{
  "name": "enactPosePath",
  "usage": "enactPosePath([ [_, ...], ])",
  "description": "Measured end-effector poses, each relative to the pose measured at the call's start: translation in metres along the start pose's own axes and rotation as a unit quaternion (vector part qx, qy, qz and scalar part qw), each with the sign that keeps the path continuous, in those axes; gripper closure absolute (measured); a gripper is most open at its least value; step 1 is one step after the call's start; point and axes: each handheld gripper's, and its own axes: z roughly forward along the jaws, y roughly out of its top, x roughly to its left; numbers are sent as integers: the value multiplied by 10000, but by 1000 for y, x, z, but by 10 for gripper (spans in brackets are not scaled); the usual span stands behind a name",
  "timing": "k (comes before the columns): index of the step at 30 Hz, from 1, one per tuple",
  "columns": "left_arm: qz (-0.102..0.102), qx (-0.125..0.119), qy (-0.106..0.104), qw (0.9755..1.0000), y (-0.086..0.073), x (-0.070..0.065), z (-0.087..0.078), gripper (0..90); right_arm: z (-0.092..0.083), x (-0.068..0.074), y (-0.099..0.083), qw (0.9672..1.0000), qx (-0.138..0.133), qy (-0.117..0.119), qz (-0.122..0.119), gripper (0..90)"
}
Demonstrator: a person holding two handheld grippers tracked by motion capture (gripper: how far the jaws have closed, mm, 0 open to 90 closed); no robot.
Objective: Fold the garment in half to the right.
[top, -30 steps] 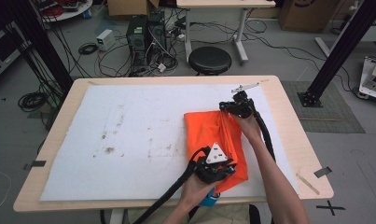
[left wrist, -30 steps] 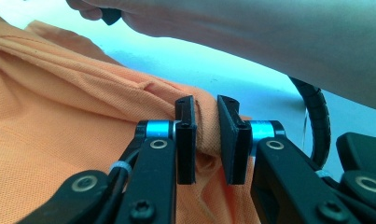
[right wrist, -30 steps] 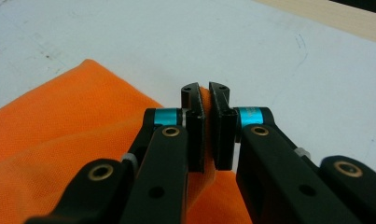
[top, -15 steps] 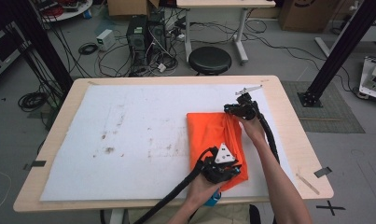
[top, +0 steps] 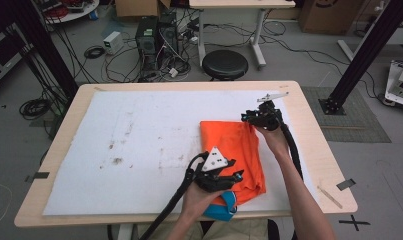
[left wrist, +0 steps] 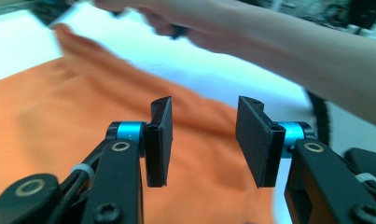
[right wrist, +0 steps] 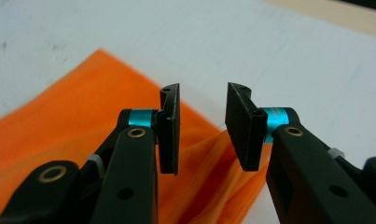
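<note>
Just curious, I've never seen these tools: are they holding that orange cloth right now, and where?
Nothing is held. Both the left gripper and right gripper have just been opening, with nothing pinched; the orange cloth lies loose beneath them.

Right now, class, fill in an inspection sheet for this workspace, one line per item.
Surface: wooden table under a stained white mat.
Job's things: folded orange cloth, flat on the mat.
Clutter: nothing seen on the mat.
Grippers: left gripper and right gripper have just been opening; both open, pads clear of the cloth.
Cables: black cable along the right forearm.
Surroundings: black stool, computer tower, floor wiring.
</note>
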Motion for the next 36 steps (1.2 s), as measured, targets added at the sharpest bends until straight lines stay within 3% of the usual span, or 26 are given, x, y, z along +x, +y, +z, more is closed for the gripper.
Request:
enactPosePath([
  [3, -40, 64, 277, 9996, -6, 9, -7, 564, 8, 6, -8, 9993, 311, -137, -180, 672],
  [5, -59, 64, 408, 9991, -10, 13, -11, 565, 12, 2, -15, 9985, 442, -290, -122, 680],
  [8, -34, 141, 624, 9979, -15, 18, -14, 565, 9, -10, -27, 9978, 469, -452, 131, 700],
  [12, -118, 173, 712, 9972, -22, 23, -17, 565, 4, -23, -40, 9951, 613, -684, 370, 678],
  [14, -152, 186, 739, 9970, -26, 25, -19, 565, -2, -25, -44, 9947, 547, -736, 465, 630],
  [17, -179, 187, 783, 9966, -28, 28, -22, 564, -13, -23, -45, 9912, 548, -1052, 583, 577],
  [20, -221, 141, 812, 9964, -29, 30, -26, 564, -30, -15, -46, 9953, 190, -723, 618, 569],
  [23, -211, 132, 823, 9963, -30, 31, -28, 564, -42, -2, -51, 9974, 49, -364, 615, 544],
  [27, -199, 135, 822, 9963, -31, 31, -29, 564, -52, 20, -64, 9985, 79, 57, 545, 512],
  [28, -197, 137, 817, 9964, -32, 31, -29, 564, -51, 26, -69, 9984, 215, 124, 516, 521],
  [30, -185, 166, 819, 9963, -33, 30, -28, 565, -47, 32, -77, 9977, 482, 212, 434, 653],
  [32, -153, 166, 807, 9965, -33, 29, -28, 564, -45, 35, -86, 9974, 676, 118, 241, 773],
  [36, -160, 185, 853, 9961, -36, 30, -31, 564, -58, 25, -102, 9978, 493, 77, 437, 841],
])
